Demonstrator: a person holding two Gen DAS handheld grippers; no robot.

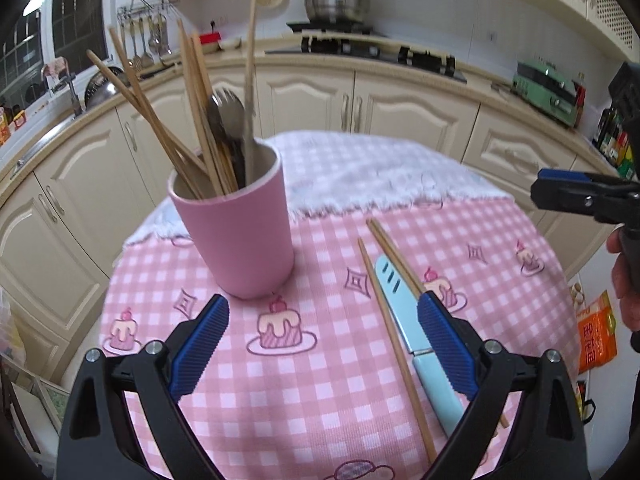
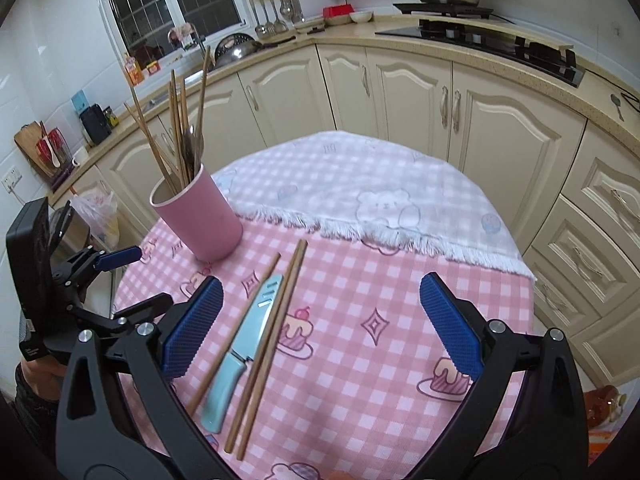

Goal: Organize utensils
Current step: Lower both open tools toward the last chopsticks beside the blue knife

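While both your left gripper and right gripper hover wide open and empty, the blue knife and loose chopsticks lie on the desk beside the pink cup, awaiting collection.

Both wrist cameras sit low and close over the desk, each looking forward between its own tool's fingers toward the kitchen cabinets. The left view faces in from the left, the right view from the right. Both share the pink cup and the blue knife.
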